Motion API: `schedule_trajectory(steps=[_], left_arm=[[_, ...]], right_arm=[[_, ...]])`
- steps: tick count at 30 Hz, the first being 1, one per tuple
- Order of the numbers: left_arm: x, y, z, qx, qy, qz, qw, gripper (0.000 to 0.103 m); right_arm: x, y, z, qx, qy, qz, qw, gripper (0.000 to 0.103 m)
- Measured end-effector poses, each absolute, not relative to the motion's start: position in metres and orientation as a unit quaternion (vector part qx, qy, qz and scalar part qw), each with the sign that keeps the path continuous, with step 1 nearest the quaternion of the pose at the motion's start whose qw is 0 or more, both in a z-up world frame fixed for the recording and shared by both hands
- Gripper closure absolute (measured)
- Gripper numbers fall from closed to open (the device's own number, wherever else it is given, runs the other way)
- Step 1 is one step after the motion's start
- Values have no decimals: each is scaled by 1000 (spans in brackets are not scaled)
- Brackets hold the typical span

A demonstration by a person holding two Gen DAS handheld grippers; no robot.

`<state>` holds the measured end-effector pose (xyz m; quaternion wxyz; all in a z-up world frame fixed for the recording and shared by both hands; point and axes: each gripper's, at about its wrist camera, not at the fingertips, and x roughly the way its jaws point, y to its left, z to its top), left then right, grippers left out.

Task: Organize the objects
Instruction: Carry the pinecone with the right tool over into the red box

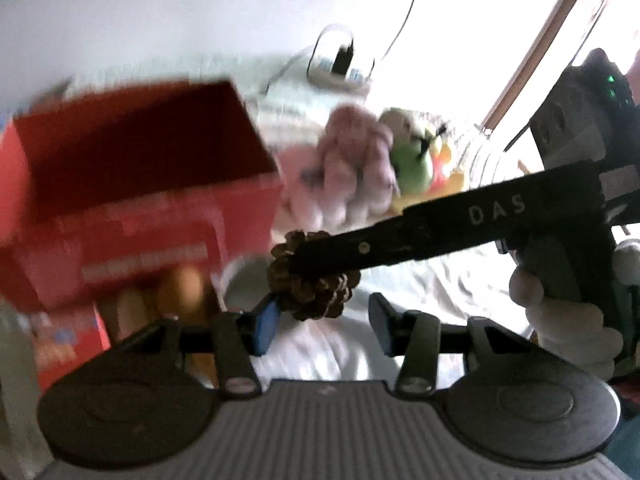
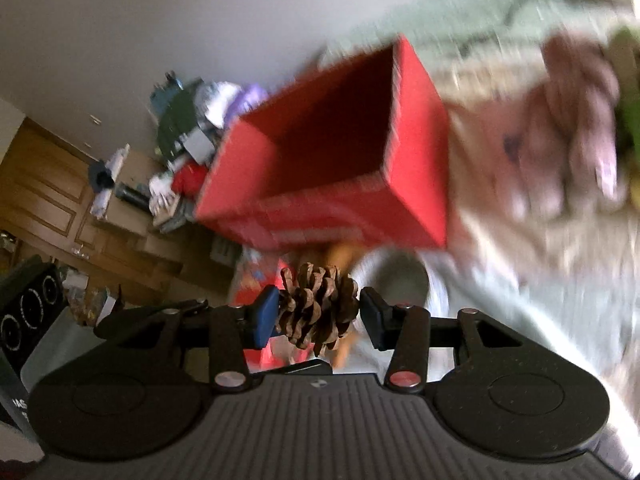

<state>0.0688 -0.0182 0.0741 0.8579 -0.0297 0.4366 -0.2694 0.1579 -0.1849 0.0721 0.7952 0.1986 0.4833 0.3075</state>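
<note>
The right gripper (image 2: 319, 314) has its jaws clamped on a pine cone (image 2: 318, 310), one blue pad on each flank, the cone standing roughly upright between them. In the left wrist view the same pine cone (image 1: 310, 286) sits at the tip of the right gripper's black finger, which reaches in from the right, gripped by a gloved hand (image 1: 560, 312). The left gripper (image 1: 322, 326) has its jaws partly apart with nothing between the pads – the cone hangs just ahead of them, near the left pad; touching or not, I cannot tell. Behind the cone stands an open red box (image 1: 144, 184), its near rim above and to the left, its interior dark. To its right, plush toys (image 1: 360, 160) lie on pale bedding (image 1: 440, 292). Both views are blurred – the box (image 2: 344, 176) edges smear
</note>
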Motion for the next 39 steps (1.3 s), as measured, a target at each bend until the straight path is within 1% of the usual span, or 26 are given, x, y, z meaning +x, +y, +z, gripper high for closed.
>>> schedule_trajectory(steps=[6, 10, 13, 18, 23, 27, 30, 33, 37, 39], left_arm=[[119, 2, 99, -23, 403, -290, 868, 54], [160, 15, 102, -14, 390, -296, 872, 54], [189, 25, 94, -15, 397, -297, 868, 54], [232, 42, 73, -16, 419, -277, 865, 53], [269, 52, 34, 5, 472, -230, 851, 52], [285, 65, 9, 17, 507, -191, 840, 52], [289, 75, 2, 39, 518, -143, 842, 52], [294, 85, -7, 47, 531, -92, 841, 52], [303, 93, -14, 24, 550, -70, 832, 52], [304, 91, -14, 21, 551, -62, 832, 50]], right_arm=[[197, -162, 101, 179, 449, 294, 825, 55], [225, -148, 108, 170, 440, 274, 838, 56], [247, -141, 105, 174, 441, 255, 843, 56], [285, -129, 81, 160, 458, 203, 851, 56], [315, -115, 60, 126, 489, 172, 846, 56], [329, -90, 50, 45, 509, 171, 842, 56], [333, -75, 47, -9, 512, 176, 840, 56], [332, -66, 44, -49, 536, 202, 818, 56], [322, -54, 40, -128, 573, 229, 776, 56], [317, -48, 37, -160, 590, 236, 755, 56]])
